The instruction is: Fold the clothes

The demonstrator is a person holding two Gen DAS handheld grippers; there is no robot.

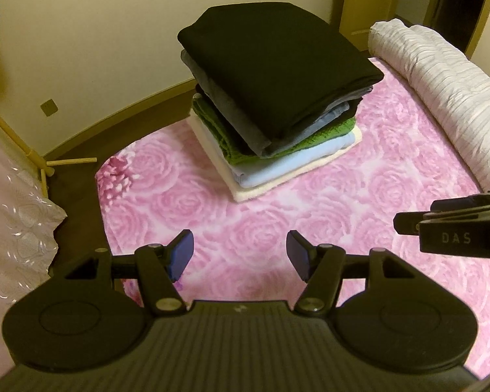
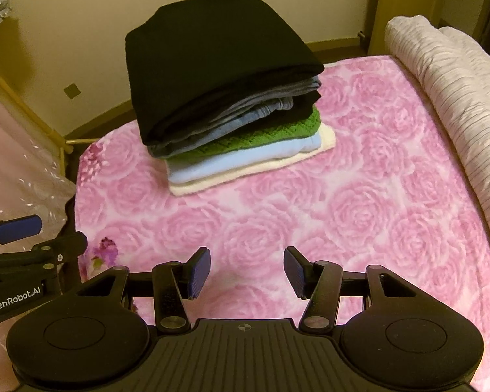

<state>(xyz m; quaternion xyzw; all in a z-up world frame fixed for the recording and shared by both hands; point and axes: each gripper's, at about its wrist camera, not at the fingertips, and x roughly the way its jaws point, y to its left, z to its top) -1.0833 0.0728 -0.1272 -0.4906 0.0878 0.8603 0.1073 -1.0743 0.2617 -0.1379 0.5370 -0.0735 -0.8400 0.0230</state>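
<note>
In the left wrist view the left gripper hangs over the pink blanket with its blue pads wide apart and nothing between them. Well ahead of it sits the stack of folded clothes: a black piece on top, grey and blue layers under it, then a green knit, a pale blue piece and a cream one at the bottom, flat on the blanket. A rolled quilt lies along the far right edge, apart from the stack. The right gripper shows at the right border, side-on; from here I cannot tell its opening. In the right wrist view the right gripper is likewise spread wide and empty, low over the blanket, with the stack ahead and slightly left, the black piece overhanging the layers below. The left gripper enters at the left edge. No loose garment is visible, so the folding looks largely done. The clothes should be soft, light and limp; the stack would likely slump or shear if pushed from one side. Any lift is best taken at a folded edge, both grippers pinching opposite ends so the layers stay together.
</note>
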